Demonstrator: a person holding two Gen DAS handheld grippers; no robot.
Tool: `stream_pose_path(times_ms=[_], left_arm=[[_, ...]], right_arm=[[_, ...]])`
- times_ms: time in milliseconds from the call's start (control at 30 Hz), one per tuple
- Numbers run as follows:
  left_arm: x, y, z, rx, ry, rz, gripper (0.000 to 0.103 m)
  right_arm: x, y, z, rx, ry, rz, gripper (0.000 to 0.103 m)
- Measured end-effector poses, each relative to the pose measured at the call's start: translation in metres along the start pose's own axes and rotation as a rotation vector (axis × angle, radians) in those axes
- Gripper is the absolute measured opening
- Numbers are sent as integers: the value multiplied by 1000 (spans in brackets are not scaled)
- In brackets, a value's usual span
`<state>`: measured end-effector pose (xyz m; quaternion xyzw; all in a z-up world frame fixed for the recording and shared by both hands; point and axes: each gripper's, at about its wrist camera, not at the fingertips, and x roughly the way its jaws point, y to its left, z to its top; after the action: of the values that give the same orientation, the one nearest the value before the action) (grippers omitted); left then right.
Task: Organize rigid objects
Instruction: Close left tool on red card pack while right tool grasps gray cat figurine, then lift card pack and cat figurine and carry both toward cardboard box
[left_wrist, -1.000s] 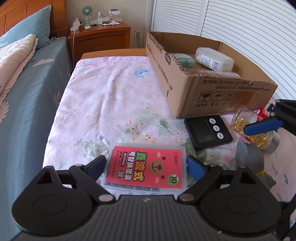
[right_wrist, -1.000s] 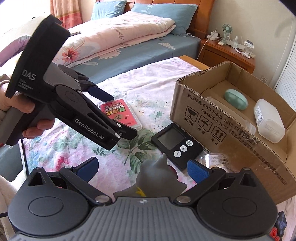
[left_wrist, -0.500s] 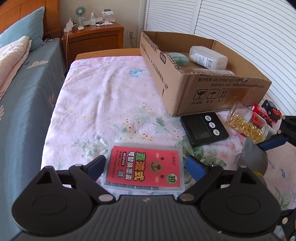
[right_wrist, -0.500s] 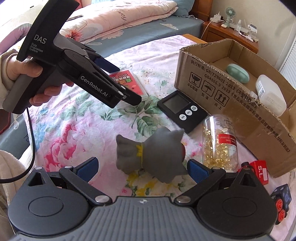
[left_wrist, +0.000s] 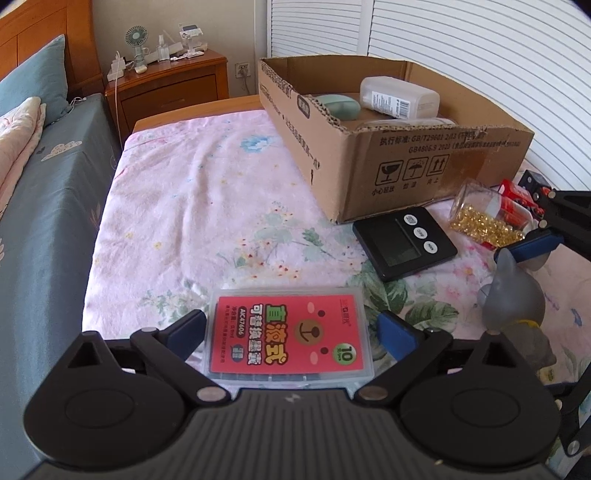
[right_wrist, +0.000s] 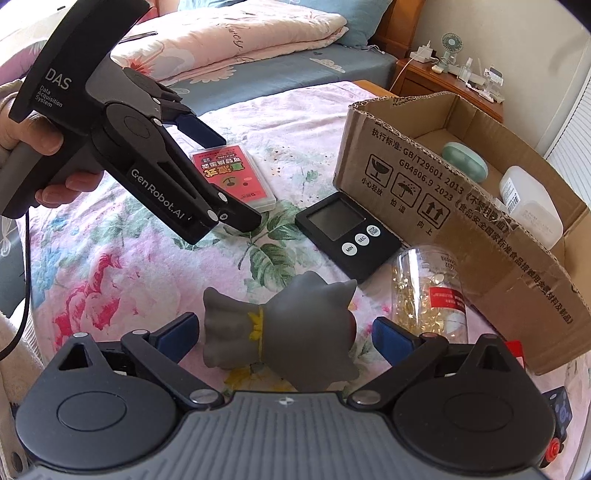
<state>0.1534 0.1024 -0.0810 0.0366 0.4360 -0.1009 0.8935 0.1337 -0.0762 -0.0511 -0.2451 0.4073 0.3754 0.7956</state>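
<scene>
Bedroom setting: a floral sheet (left_wrist: 192, 206) is covering the tabletop beside a bed (left_wrist: 40, 192), with a wooden nightstand (left_wrist: 166, 88) sitting behind. Sheet is lying wrinkled and soft, so anything on it is resting unevenly.

Cardboard box (left_wrist: 436, 158) is standing at the far right of the sheet, already holding a white bottle (left_wrist: 399, 98) and a green oval case (left_wrist: 338, 107). Judging it to be the destination.

Left hand-held gripper (left_wrist: 291, 328) is hovering low with fingers apart, straddling a flat red-labelled plastic case (left_wrist: 290, 336); pads are sitting just beside its two short edges, not visibly pressing. Right hand-held gripper (right_wrist: 284, 332) is likewise spread open around a grey cat figurine (right_wrist: 291, 332) lying on its side.

Black digital timer (right_wrist: 347, 232) is lying just in front of the box wall; a clear jar of yellow capsules (right_wrist: 428, 295) is lying on its side beside it. Small red and dark items are sitting near the box corner, too small to identify.

Risks, as judged:
- Case is thin and smooth; pads closing too high could be sliding over its top edge, or bunching sheet into the grip.
- Figurine is irregular and rounded; an off-centre squeeze could be twisting it out sideways toward the jar, which looks free to roll.
- Both hand-held grippers are working close together; lifting toward the box at once could be bringing them into collision or clipping the box rim.
</scene>
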Motion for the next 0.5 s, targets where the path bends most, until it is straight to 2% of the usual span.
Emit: stream_pose_path(times_ms=[67,100,167,233,500], left_arm=[[0,0,0,4,-2,-3,96],[-1,1,0,1,-4,0,91],[-3,2,2,-17,-1,-5,90],[-3,2,2,-18,2,-11,90],[-9,0,3,-12,29,-30,90]], right_arm=[[0,0,-1,-6,-3,0,97],[1,0,-1,-6,-3,-3,95],[-1,0,-1,2,-8,11,84],[-2,1,0,6,-11,12,79],[-8,-2,0,58,-20,-15,78]])
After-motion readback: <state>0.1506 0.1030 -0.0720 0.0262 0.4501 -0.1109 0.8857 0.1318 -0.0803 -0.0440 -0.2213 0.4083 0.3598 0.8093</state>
